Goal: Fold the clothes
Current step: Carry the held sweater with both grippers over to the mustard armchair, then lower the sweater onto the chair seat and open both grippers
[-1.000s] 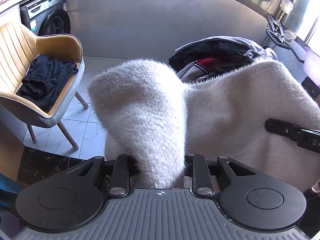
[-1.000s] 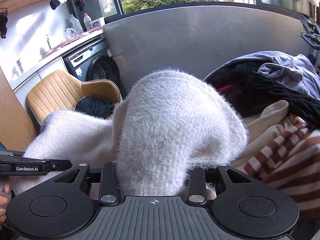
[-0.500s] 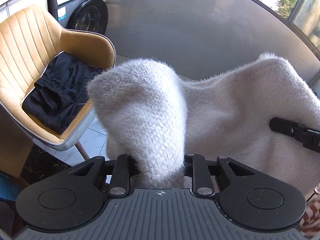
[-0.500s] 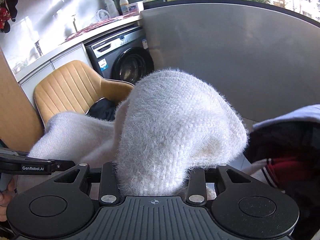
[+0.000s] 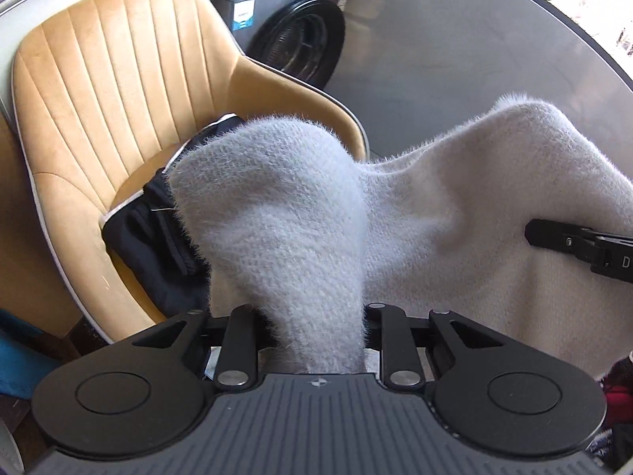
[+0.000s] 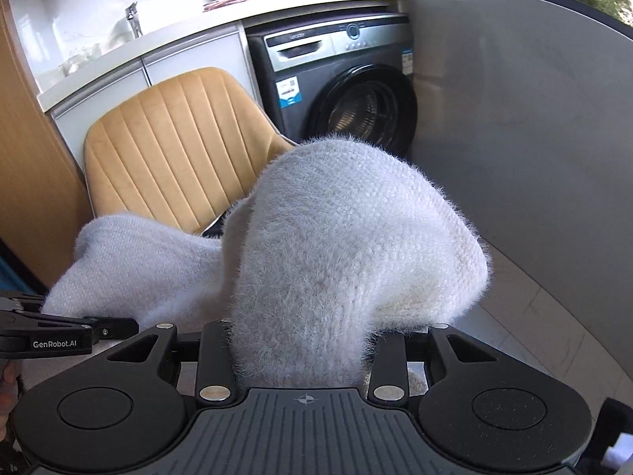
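You hold the fuzzy sweater (image 5: 455,213) bunched in both the left gripper (image 5: 316,340) and right gripper (image 6: 304,352); its loose knit could slip free, dropping onto the chair (image 5: 118,91) ahead.

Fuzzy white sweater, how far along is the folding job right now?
Done: a folded black garment lies on the tan chair. In hand: the fuzzy white sweater hangs bunched between the left gripper and right gripper, both clamped on it. Left: setting it down; whether it is fully folded is unclear.
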